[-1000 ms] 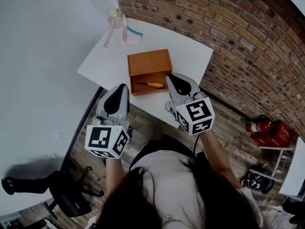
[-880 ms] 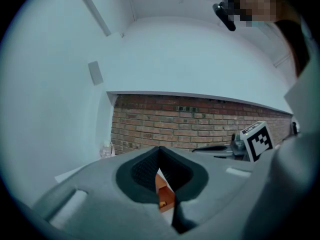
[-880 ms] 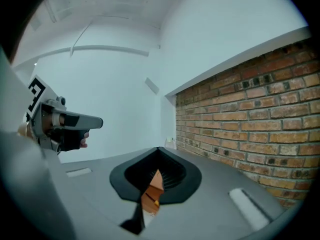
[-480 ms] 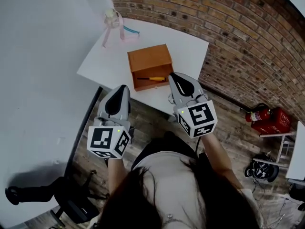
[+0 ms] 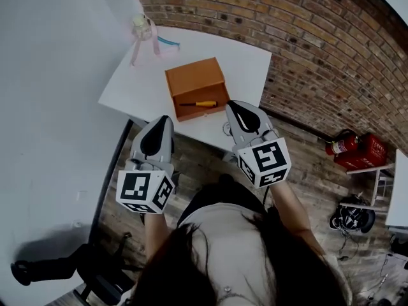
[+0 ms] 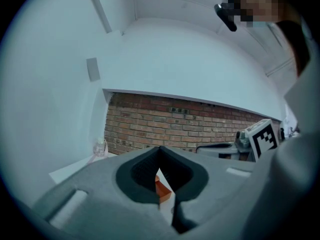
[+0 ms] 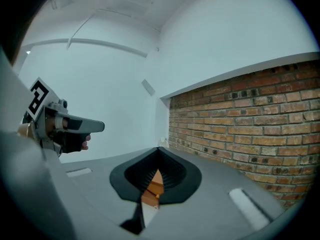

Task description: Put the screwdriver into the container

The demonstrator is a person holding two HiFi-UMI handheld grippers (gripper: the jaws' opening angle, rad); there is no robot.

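Note:
An orange open box (image 5: pixel 191 85) stands on the white table (image 5: pixel 127 85), and a screwdriver (image 5: pixel 199 104) with a yellow handle lies inside it. My left gripper (image 5: pixel 160 118) hangs shut and empty off the table's near edge, left of the box. Just right of the box's near corner, my right gripper (image 5: pixel 233 105) is also shut and holds nothing. In the left gripper view a sliver of the orange box (image 6: pixel 161 188) shows between the closed jaws. The box (image 7: pixel 151 193) shows the same way in the right gripper view.
A small bottle with a pink ribbon (image 5: pixel 141 25) and a teal item (image 5: pixel 167 42) sit at the table's far corner. A brick wall (image 5: pixel 306 37) runs behind and right. A red fire extinguisher (image 5: pixel 344 144) lies on the wooden floor, and a dark chair (image 5: pixel 64 266) stands lower left.
The table and box have drifted up and left in the head view. Both grippers stay shut near the table's near edge, and the screwdriver stays in the box.

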